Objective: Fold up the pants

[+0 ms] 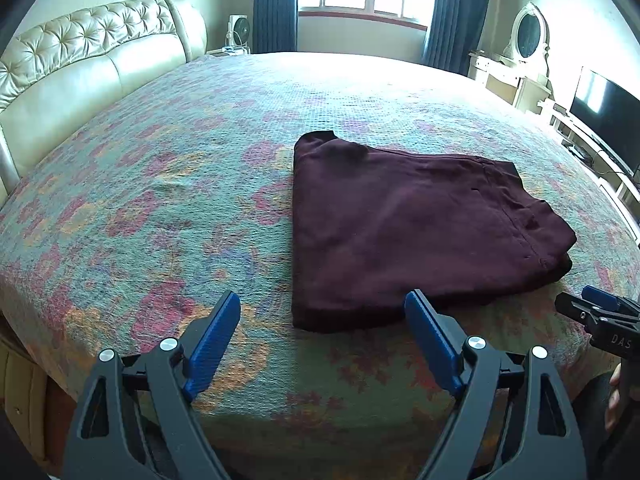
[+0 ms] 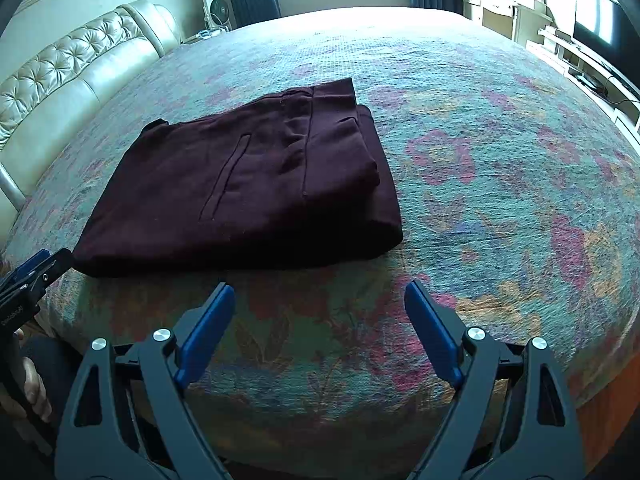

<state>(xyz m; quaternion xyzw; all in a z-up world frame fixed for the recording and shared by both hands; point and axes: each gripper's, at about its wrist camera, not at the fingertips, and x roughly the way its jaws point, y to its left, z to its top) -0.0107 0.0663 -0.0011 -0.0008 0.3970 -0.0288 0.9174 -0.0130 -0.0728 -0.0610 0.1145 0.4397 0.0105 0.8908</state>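
Dark maroon pants (image 1: 400, 224) lie folded into a compact stack on the floral bedspread (image 1: 160, 200), near the bed's front edge. They also show in the right wrist view (image 2: 248, 184), with a pocket slit and waistband seam on top. My left gripper (image 1: 322, 300) is open and empty, hovering just in front of the stack's near left corner. My right gripper (image 2: 320, 290) is open and empty, in front of the stack's near right corner, apart from it. The right gripper's tip shows in the left wrist view (image 1: 596, 308), and the left gripper's tip in the right wrist view (image 2: 36, 268).
A tufted cream headboard (image 1: 80, 60) runs along the left. A window with dark blue curtains (image 1: 276, 4) is at the back. A dressing table with oval mirror (image 1: 528, 32) and a TV (image 1: 604, 116) stand at the right. A small fan (image 1: 240, 28) sits by the headboard.
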